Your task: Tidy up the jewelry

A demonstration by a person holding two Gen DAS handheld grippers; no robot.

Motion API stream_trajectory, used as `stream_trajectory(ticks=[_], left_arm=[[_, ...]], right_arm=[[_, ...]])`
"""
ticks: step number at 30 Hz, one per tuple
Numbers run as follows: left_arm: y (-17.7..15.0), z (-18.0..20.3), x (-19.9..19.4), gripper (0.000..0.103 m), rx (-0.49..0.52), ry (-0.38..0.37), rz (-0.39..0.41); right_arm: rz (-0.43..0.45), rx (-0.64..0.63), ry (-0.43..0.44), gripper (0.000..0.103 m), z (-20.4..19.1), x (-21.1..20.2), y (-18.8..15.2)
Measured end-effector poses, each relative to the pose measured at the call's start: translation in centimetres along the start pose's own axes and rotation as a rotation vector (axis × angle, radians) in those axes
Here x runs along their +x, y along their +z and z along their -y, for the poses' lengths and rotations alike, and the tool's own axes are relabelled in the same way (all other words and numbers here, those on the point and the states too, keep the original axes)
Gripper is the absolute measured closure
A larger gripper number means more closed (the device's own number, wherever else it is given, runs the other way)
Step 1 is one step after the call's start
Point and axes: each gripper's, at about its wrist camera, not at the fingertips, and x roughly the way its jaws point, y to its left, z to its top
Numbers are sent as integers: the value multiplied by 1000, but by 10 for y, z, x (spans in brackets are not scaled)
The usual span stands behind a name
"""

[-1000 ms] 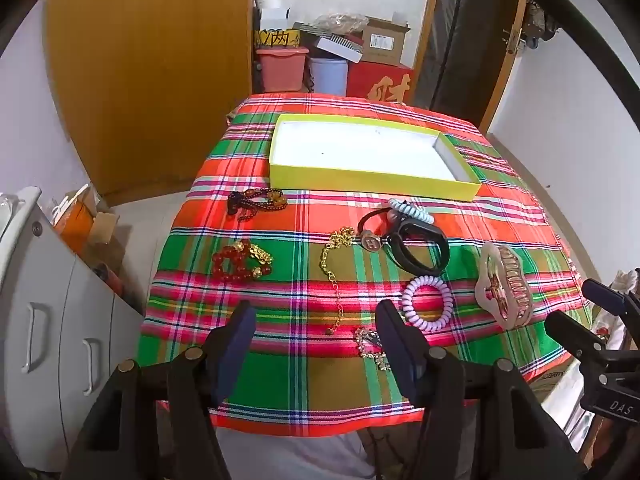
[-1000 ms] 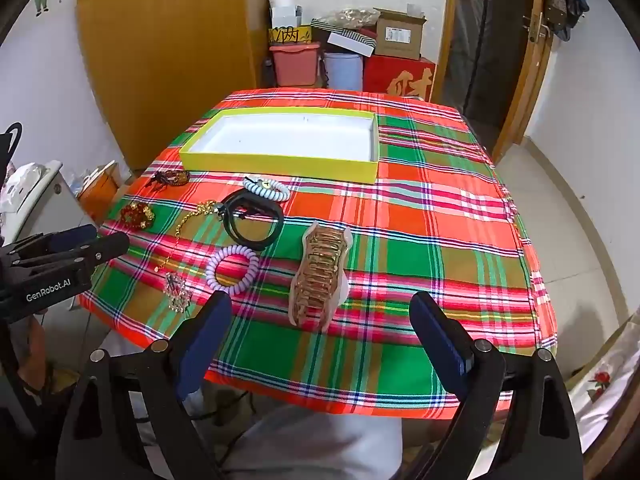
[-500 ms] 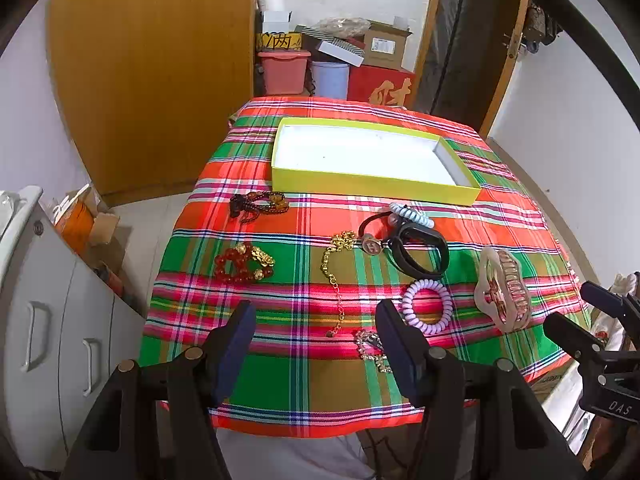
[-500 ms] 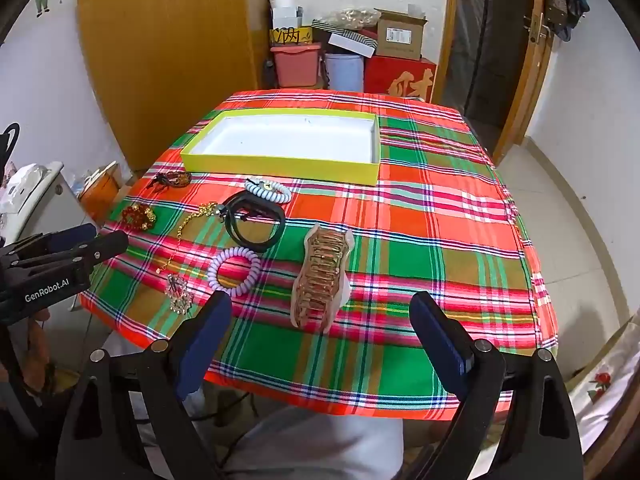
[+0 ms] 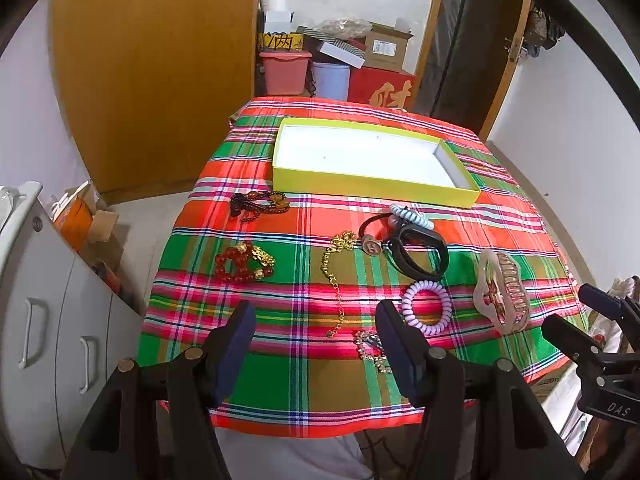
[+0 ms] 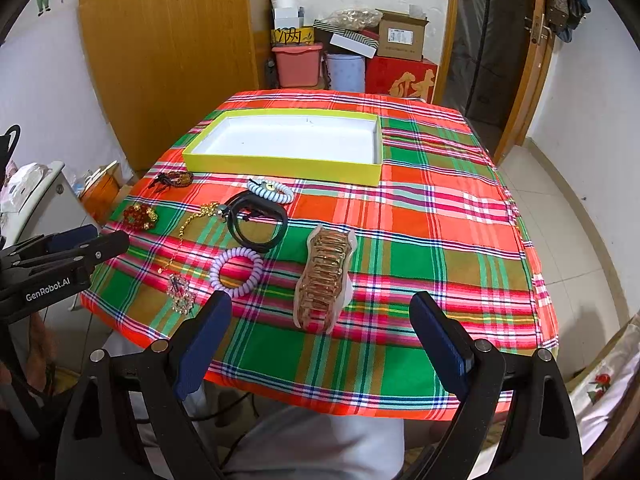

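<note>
We are holding both grippers, left point(image 5: 312, 334) and right point(image 6: 320, 324), over the table's point(image 6: 440, 216) near edge with jaws wide and carrying nothing, while the box point(image 6: 280, 162) is sitting bare at the far side and the jewelry is lying loose before it. We are risking dragging the cloth point(image 6: 420, 280) or snagging the chain point(image 5: 335, 280) among its neighbours; the left view is showing the brooch point(image 5: 370, 346) half hidden behind a finger, the right view the clip point(image 6: 324, 276) unobstructed.

Bright, even light, sharp, fisheye-curved edges

Tray point(image 6: 280, 162) behind jewelry row; hair claw point(image 6: 325, 280) right of coil tie point(image 6: 236, 272).
</note>
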Motion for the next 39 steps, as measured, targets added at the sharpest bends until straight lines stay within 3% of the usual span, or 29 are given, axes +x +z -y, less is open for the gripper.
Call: stream_trajectory(ticks=[39], left_arm=[[0, -4, 6, 41, -8, -5, -20]], right_arm=[[-1, -4, 11, 12, 0, 4, 1]])
